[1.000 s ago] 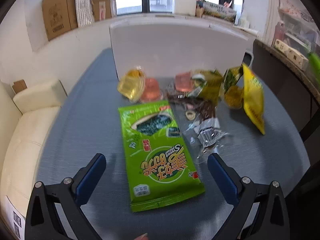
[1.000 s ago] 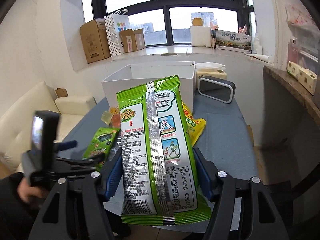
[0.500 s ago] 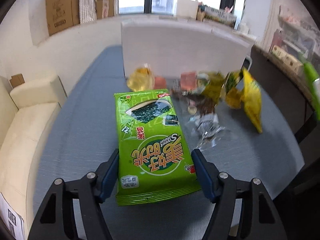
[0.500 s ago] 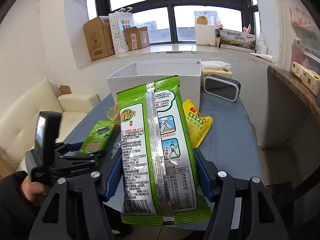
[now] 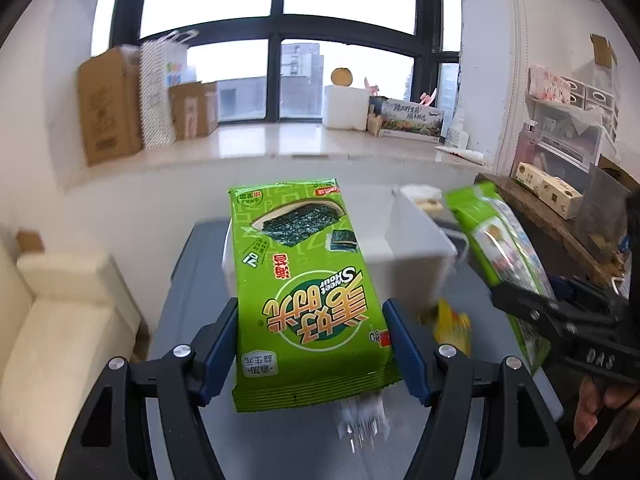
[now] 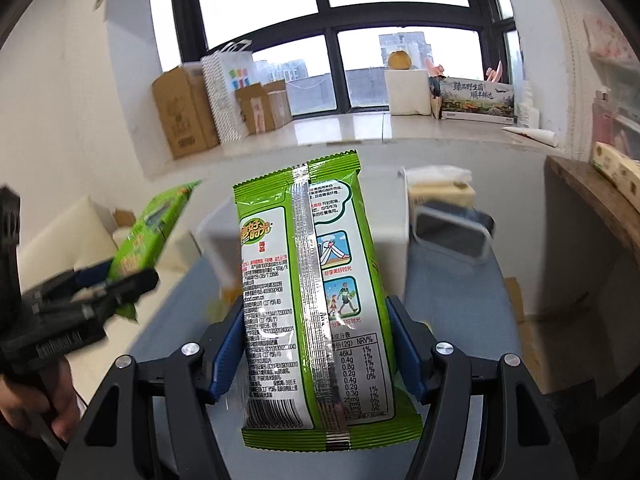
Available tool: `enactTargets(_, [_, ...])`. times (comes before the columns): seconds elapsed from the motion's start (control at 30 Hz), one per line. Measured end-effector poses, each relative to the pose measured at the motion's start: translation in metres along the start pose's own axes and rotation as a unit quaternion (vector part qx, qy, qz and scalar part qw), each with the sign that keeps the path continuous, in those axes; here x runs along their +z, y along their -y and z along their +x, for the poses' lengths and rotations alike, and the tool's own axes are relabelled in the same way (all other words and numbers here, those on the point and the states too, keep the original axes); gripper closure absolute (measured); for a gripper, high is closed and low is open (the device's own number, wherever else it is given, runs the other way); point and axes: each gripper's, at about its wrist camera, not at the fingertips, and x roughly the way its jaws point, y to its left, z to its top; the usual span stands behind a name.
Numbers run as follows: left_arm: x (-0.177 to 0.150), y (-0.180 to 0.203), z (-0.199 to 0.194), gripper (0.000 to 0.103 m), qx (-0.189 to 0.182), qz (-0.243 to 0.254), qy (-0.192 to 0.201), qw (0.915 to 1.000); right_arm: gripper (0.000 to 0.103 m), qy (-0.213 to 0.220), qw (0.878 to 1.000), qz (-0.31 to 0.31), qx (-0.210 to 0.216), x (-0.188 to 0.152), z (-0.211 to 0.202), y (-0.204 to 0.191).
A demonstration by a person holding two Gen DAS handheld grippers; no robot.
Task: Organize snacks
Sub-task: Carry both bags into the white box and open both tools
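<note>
Both claws pinch green packets: left claw [image 5: 312, 344] grips the seaweed packet [image 5: 304, 288], right claw [image 6: 316, 352] the second packet [image 6: 312, 288].

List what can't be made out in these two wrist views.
- White box contents: left wrist view, the seaweed pack covers it; right wrist view, the second pack does.
- Loose snacks on the table: motion-blurred, hidden behind both packs.
- Windowsill box print: too small.

Cardboard boxes [image 5: 108, 104] on windowsill [image 5: 256, 144]
</note>
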Motion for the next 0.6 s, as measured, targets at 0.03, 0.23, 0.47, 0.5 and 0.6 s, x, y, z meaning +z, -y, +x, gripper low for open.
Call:
enactTargets(0.03, [0.016,-0.003,0.011,0.028,-0.004,0.002,0.0,1.0,0.033,-0.001,1.0,0.007,0.002,0.012,0.009,0.003])
enactTargets(0.23, [0.083,-0.029,0.07,0.028,-0.013,0.001,-0.008,0.9999,0.033,-0.014,0.999,0.018,-0.024,0.087,0.083,0.02])
enactTargets(0.47, [0.1,-0.043,0.139,0.021,-0.023,0.006,-0.047,0.9986,0.027,-0.054,0.998,0.029,-0.028,0.114,0.15,0.034])
enactTargets(0.5, [0.097,-0.045,0.148,0.004,-0.021,0.009,-0.052,0.9984,0.024,-0.062,0.997,0.027,-0.034,0.113,0.158,0.035])
enactTargets(0.6, [0.088,-0.046,0.156,0.0,0.02,0.026,-0.039,0.9987,0.009,-0.073,0.996,0.023,-0.052,0.109,0.17,0.041])
